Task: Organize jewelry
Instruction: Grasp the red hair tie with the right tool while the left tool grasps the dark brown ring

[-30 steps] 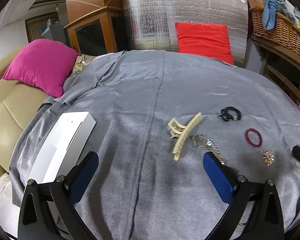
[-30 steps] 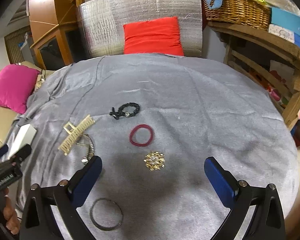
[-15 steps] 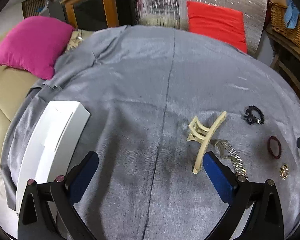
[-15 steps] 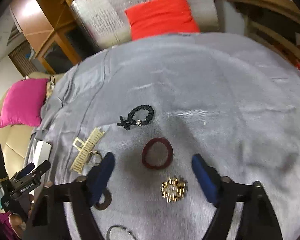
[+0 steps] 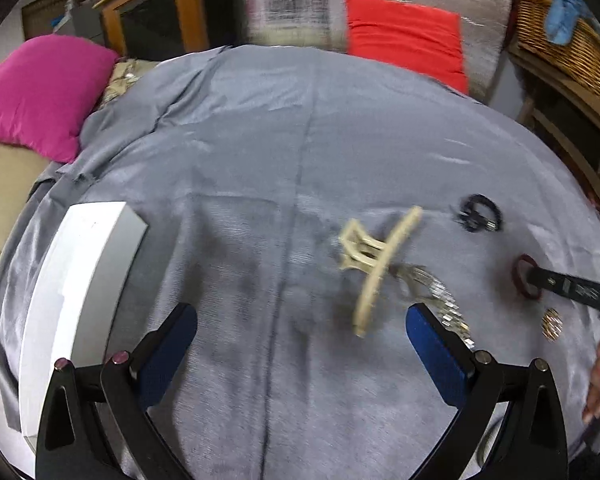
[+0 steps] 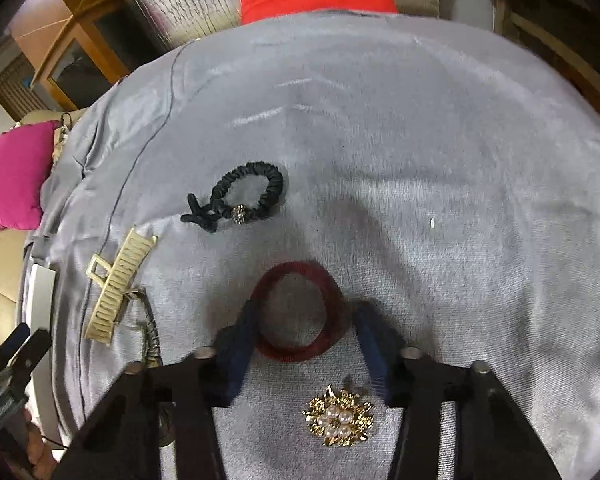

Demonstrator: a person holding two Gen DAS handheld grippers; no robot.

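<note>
Closing right gripper [image 6: 306,320] jaws flank maroon hair tie [image 6: 300,312] on grey cloth [image 6: 440,200], not yet gripped.

On the grey cloth [image 6: 440,160] lie two hair ties, one black [image 6: 248,194] and one dark red [image 6: 300,312], one cream hair claw [image 6: 118,280], one gold brooch [image 6: 338,420], one metal bracelet [image 5: 436,292] and one white box [image 5: 76,280].

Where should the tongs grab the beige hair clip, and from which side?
Across the long toothed body of the hair clip, near its middle, coming from above. It lies flat on the grey cloth, and that spine is narrow and straight. Probably avoid the end resting against the metal watch band.
</note>
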